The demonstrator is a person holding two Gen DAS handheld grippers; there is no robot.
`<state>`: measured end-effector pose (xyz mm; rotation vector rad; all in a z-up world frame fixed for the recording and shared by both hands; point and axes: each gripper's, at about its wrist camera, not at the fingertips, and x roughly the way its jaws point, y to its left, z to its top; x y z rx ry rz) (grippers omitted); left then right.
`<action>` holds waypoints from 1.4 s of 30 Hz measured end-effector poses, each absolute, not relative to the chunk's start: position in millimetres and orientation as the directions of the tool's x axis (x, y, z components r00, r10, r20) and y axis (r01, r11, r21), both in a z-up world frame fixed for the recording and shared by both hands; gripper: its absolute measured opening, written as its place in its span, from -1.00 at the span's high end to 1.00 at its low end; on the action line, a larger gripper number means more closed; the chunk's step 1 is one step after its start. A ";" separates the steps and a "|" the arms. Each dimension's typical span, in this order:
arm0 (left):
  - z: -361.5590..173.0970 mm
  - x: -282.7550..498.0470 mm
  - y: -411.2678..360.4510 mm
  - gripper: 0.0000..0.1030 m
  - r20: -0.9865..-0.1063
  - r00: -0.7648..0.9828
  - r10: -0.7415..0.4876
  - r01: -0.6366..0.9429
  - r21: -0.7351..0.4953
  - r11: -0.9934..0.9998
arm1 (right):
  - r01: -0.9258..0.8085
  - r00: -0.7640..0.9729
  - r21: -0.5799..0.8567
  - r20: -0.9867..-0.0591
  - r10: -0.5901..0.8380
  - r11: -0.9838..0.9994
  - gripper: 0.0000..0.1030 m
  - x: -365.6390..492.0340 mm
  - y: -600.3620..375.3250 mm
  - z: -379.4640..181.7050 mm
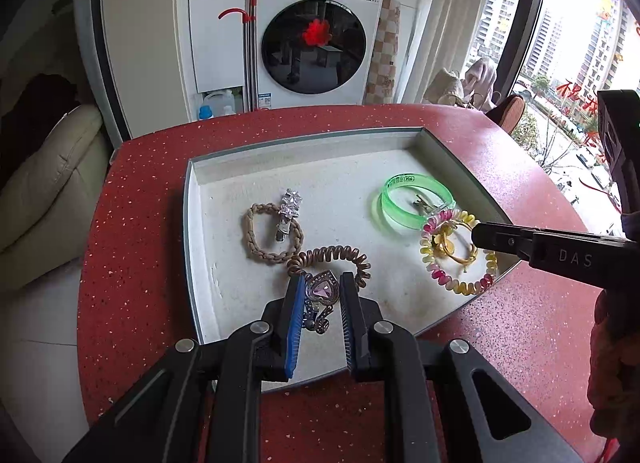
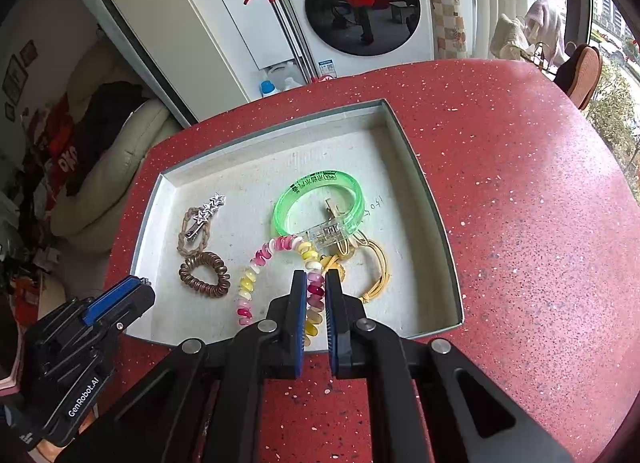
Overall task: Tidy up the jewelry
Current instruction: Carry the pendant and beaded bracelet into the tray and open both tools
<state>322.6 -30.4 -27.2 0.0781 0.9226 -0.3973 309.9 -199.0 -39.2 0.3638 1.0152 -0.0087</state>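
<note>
A shallow white tray lies on the red table. My left gripper is shut on a purple heart hair clip over the tray's near edge. My right gripper is shut on a pink-and-yellow spiral hair tie; it also shows from the side in the left wrist view. In the tray lie a green bangle, a yellow cord, a brown spiral tie, a braided tan tie and a silver star clip.
The red speckled table ends in a curved edge on the left. A washing machine stands behind it, a cream sofa at left, a window at right. A clear clip lies on the bangle.
</note>
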 end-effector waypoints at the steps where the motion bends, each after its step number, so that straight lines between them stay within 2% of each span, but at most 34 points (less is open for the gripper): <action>1: -31.7 326.0 -31.6 0.30 -0.796 0.531 -0.292 0.363 -0.098 0.927 | 0.177 0.524 0.289 -0.837 0.159 0.941 0.81 313.0 -198.2 -43.6; 14: -62.6 352.6 -41.5 0.30 -0.823 0.536 -0.187 0.281 -0.035 0.959 | 0.227 0.508 0.173 -0.860 0.035 0.958 0.81 334.9 -209.6 -63.2; 23: -61.3 346.9 -45.2 0.30 -0.812 0.563 -0.155 0.282 0.012 0.959 | 0.203 0.496 0.173 -0.867 0.051 0.964 0.79 332.8 -204.8 -71.1; 24: -59.7 345.6 -44.5 0.30 -0.808 0.568 -0.158 0.282 0.011 0.959 | 0.198 0.499 0.175 -0.865 0.055 0.965 0.75 332.3 -204.0 -69.9; 26: -56.4 343.6 -43.2 0.29 -0.801 0.576 -0.163 0.283 0.009 0.959 | 0.189 0.510 0.190 -0.857 0.069 0.963 0.48 331.1 -203.9 -66.3; 27: -55.1 343.2 -43.4 0.30 -0.799 0.579 -0.163 0.284 0.010 0.959 | 0.186 0.519 0.197 -0.852 0.074 0.963 0.17 330.7 -205.3 -64.1; 28: -54.1 342.6 -43.3 0.30 -0.798 0.580 -0.164 0.284 0.010 0.959 | 0.186 0.530 0.198 -0.845 0.072 0.963 0.03 329.1 -205.1 -61.1; 42: -35.5 336.6 -42.8 0.29 -0.772 0.608 -0.186 0.276 -0.014 0.961 | 0.186 0.609 0.251 -0.788 0.089 0.950 0.03 295.0 -211.6 -29.9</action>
